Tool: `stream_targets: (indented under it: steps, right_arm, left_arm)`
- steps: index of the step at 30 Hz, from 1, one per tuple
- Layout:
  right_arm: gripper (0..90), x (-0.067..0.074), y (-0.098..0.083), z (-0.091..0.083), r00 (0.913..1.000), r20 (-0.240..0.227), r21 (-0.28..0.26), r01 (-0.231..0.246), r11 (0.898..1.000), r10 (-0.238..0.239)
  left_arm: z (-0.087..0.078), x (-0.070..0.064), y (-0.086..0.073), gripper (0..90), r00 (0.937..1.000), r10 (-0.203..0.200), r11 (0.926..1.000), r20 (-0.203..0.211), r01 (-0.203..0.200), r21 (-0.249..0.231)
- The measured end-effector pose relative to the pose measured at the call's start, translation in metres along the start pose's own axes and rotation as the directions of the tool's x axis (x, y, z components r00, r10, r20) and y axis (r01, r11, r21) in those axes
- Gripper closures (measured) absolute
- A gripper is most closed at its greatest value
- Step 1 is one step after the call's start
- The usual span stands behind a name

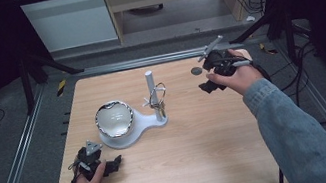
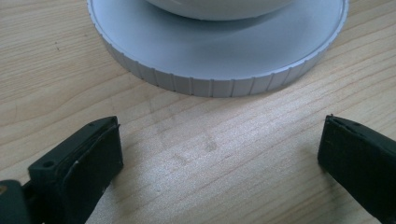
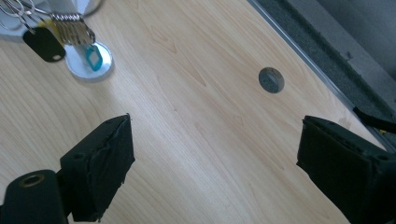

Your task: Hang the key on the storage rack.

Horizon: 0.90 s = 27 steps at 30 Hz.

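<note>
With both the left tool (image 1: 113, 165) and right tool (image 1: 207, 84) wide open and empty, the keys (image 3: 70, 29), seemingly hung on the stand (image 1: 152, 96) mid-counter, could swing off if the right tool clips them.

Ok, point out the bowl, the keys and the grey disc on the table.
Bowl (image 1: 114, 119), high view, inner surface.
Keys (image 3: 72, 29), right gripper view, the metal bunch.
Grey disc (image 3: 271, 80), right gripper view, its centre.
</note>
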State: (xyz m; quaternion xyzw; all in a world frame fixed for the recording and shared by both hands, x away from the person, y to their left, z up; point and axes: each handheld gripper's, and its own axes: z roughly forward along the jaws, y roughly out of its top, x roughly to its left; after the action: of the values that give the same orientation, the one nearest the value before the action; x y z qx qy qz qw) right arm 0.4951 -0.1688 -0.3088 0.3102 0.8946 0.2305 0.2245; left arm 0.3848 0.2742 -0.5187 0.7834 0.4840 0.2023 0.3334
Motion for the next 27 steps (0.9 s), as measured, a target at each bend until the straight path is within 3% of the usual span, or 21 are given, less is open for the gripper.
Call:
stream_targets:
  steps: [11,22,27]
  right_arm:
    - [12.2,0.001,-0.059,0.018,0.9975,0.033,-0.007,-0.062,0.998,0.062]
    - [13.3,0.012,-0.109,0.043,0.9921,0.011,0.009,-0.125,0.992,0.125]
    - [13.3,0.017,-0.127,0.059,0.9855,0.003,0.015,-0.17,0.985,0.169]
  left_arm:
    - [0.0,0.0,0.0,0.0,1.0,0.0,1.0,0.0,0.0,0.0]
    - [0.0,0.0,0.0,0.0,1.0,0.0,1.0,0.0,0.0,0.0]
    - [0.0,0.0,0.0,0.0,1.0,0.0,1.0,0.0,0.0,0.0]
